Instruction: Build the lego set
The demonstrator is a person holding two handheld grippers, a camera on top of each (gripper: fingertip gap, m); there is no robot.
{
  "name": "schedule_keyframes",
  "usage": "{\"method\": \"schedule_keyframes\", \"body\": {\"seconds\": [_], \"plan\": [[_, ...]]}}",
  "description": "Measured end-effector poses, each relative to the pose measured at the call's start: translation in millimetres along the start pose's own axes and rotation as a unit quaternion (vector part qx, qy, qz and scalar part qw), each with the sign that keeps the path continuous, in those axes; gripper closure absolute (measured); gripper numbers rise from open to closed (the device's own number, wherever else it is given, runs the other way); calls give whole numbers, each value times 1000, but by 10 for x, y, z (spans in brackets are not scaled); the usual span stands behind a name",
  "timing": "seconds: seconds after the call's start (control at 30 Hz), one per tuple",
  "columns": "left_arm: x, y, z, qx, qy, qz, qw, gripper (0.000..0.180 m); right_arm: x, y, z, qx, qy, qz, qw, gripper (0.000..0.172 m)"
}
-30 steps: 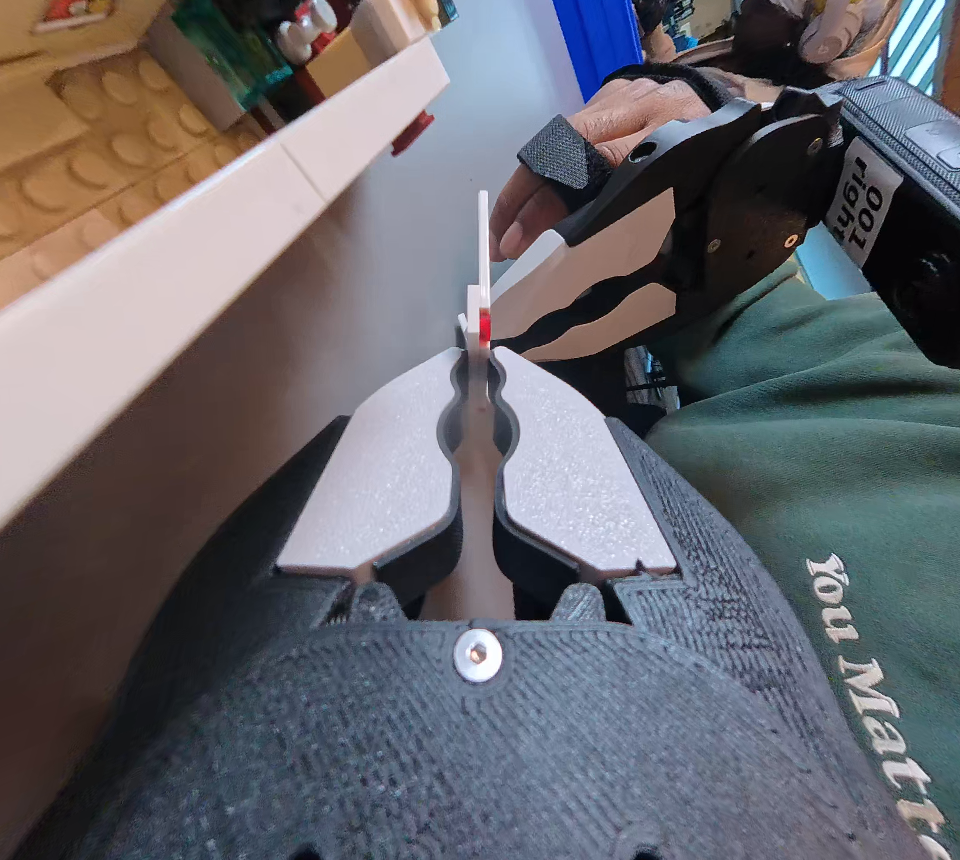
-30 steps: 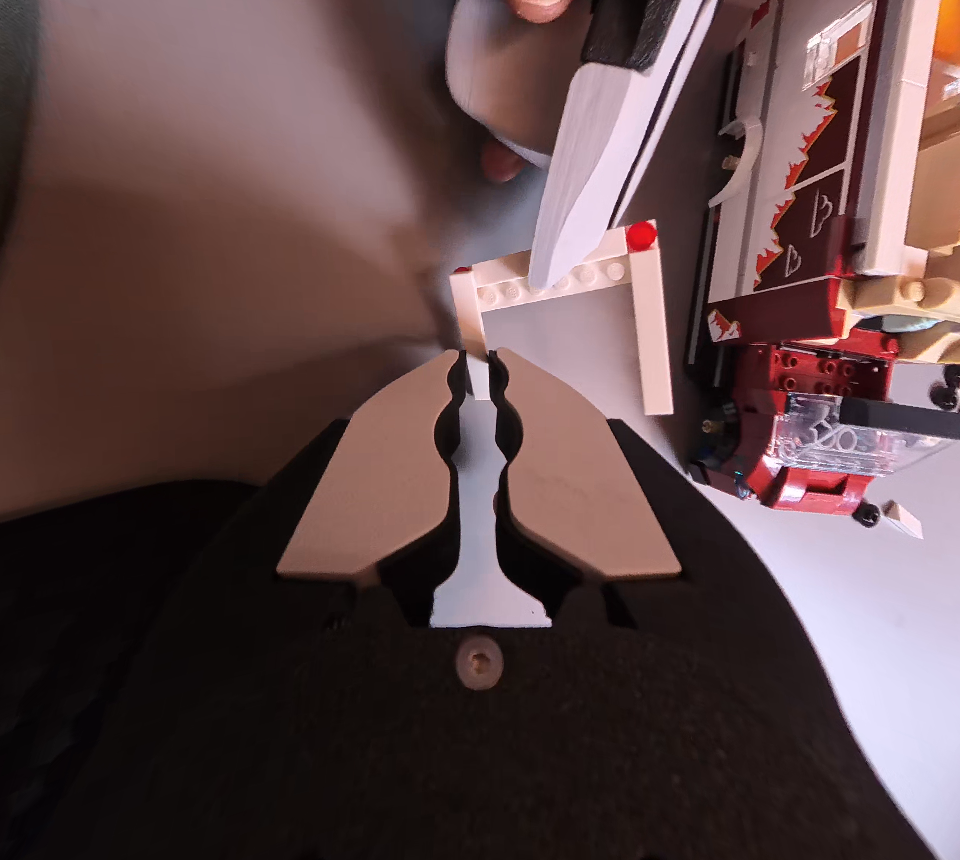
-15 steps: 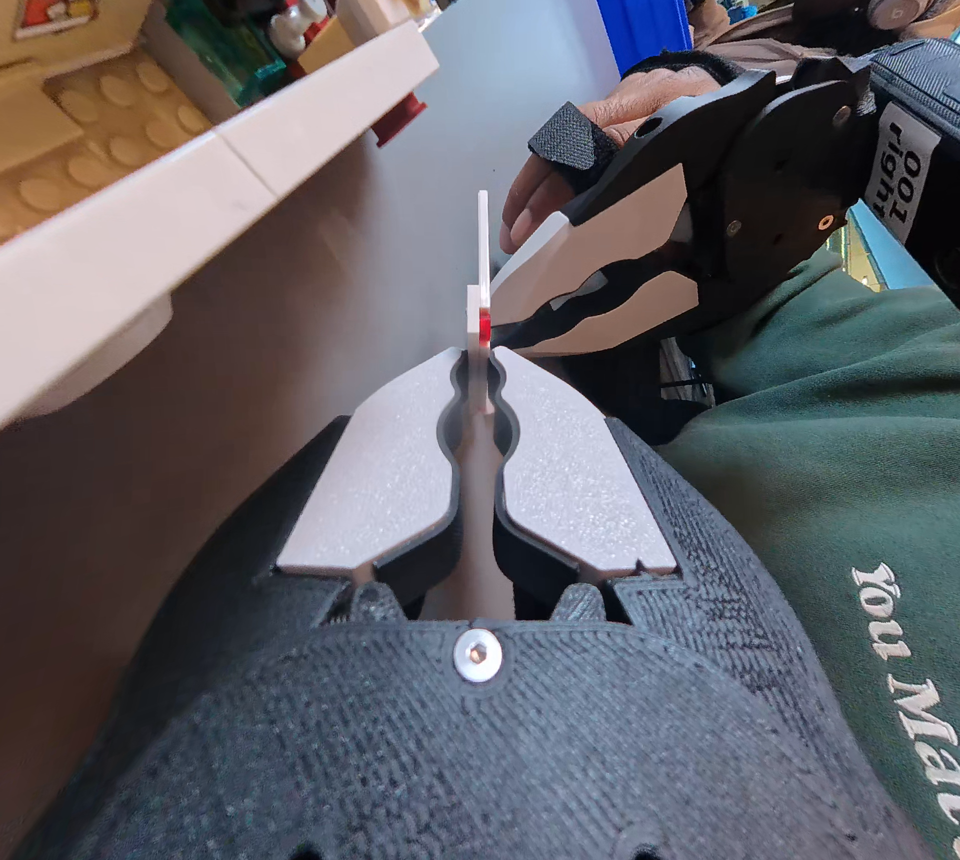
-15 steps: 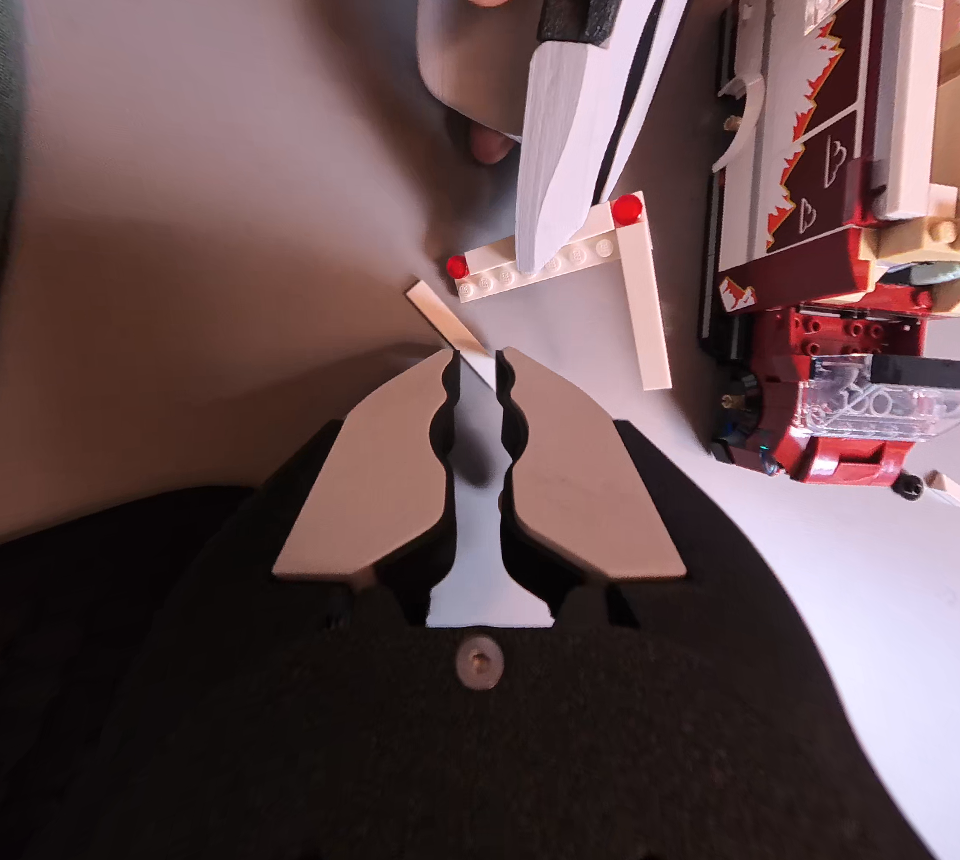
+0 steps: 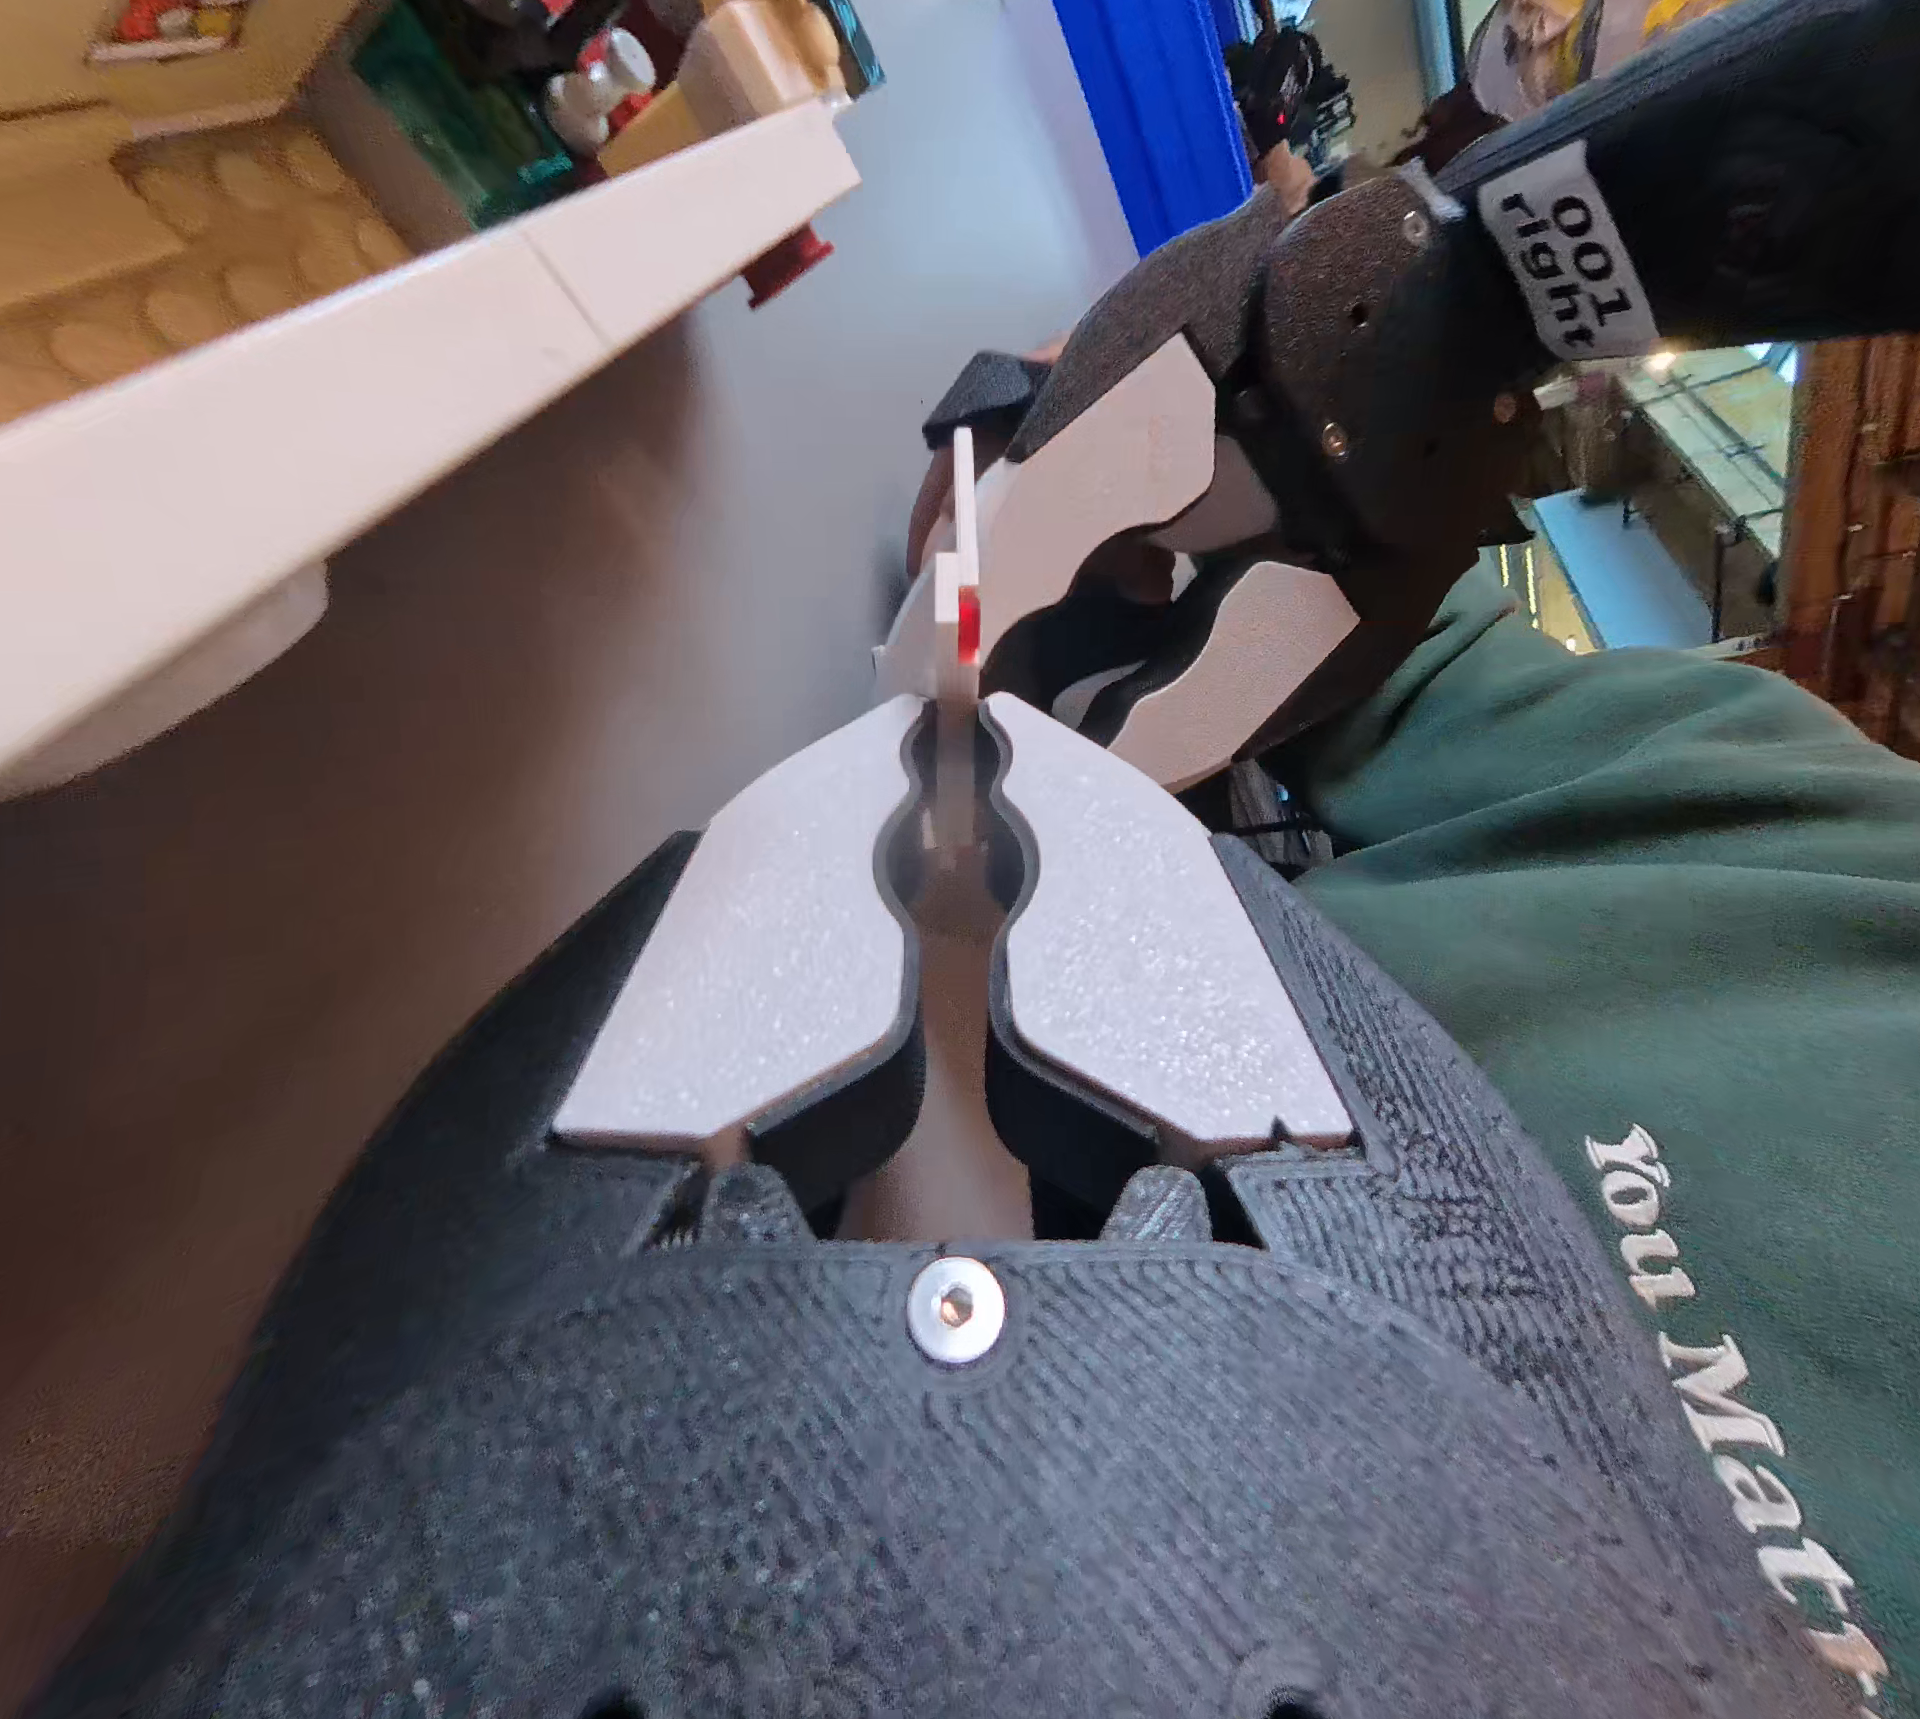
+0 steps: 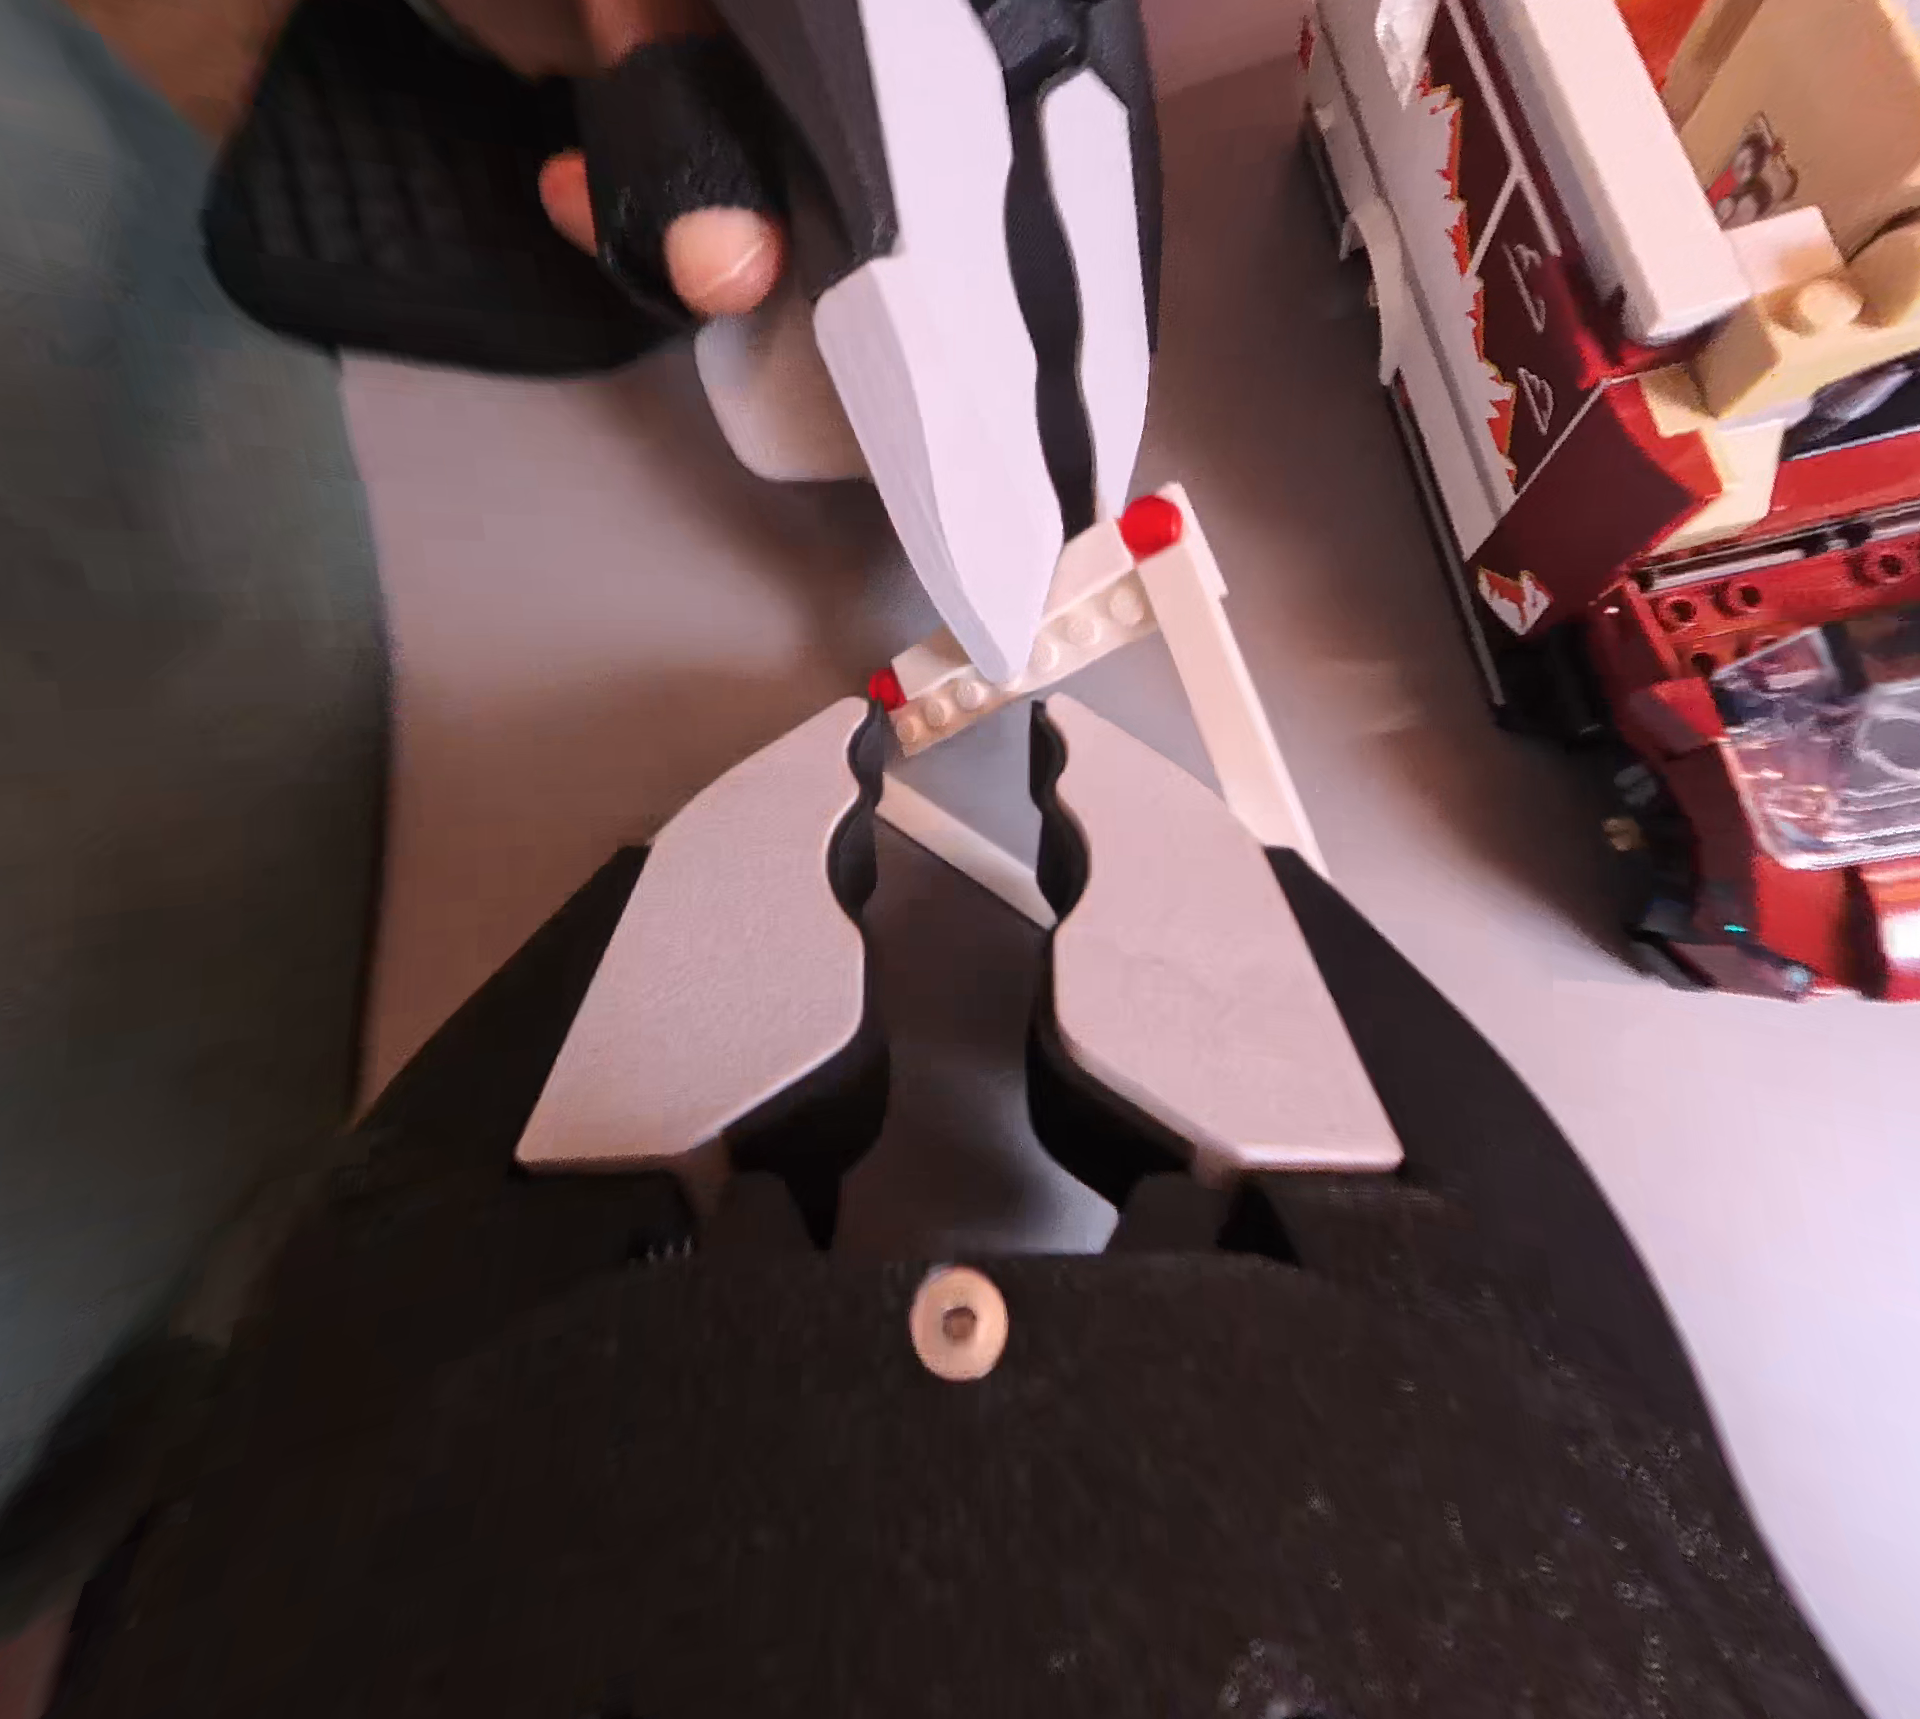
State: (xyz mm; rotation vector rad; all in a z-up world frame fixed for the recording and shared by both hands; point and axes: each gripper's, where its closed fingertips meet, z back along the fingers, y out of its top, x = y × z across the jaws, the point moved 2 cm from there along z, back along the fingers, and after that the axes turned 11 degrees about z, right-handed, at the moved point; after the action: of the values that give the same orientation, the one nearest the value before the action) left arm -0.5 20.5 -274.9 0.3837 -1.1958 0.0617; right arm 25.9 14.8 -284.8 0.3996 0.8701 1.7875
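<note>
Left claw [image 6: 1023, 630] clenched on the white studded plastic brick frame [image 6: 1101, 620] with red round studs, holding it edge-up above the grey desk [image 6: 1558, 1202]. Right claw [image 6: 956, 734] released, straddling the frame's loose white bar [image 6: 966, 848], left of the red-and-tan brick model [image 6: 1714, 526].

The left gripper [image 5: 957, 705] pinches a thin white brick piece [image 5: 964, 526] edge-on, a red stud [image 5: 968, 632] on it. Just beyond, the right gripper [image 5: 1049, 630] stands with jaws parted. A brick building [image 5: 416, 111] fills the upper left.

The brick frame [image 6: 1101, 620] was white with red round studs; the brick model [image 6: 1621, 464] was dark red, white and tan.
</note>
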Motion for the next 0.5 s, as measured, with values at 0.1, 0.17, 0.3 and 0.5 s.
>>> {"method": "schedule_keyframes", "body": {"seconds": [0.1, 0.17, 0.3, 0.5], "plan": [[16, 17, 43, 10, -14, 4, 1000, 172, 2, 5, -10, 11, 21, -48, 999, 162], [22, 42, 118, 20, -7, -14, 1000, 162, 5, -5, 17, 15, 41, -85, 995, 166], [-52, 40, 324, 23, 88, -167, 982, 144, -68, -23, 11, 10, 91, -134, 987, 169], [-158, -83, 361, 0, 221, -353, 909, 143, -86, -33, -72, -24, 109, -163, 980, 169]]}}
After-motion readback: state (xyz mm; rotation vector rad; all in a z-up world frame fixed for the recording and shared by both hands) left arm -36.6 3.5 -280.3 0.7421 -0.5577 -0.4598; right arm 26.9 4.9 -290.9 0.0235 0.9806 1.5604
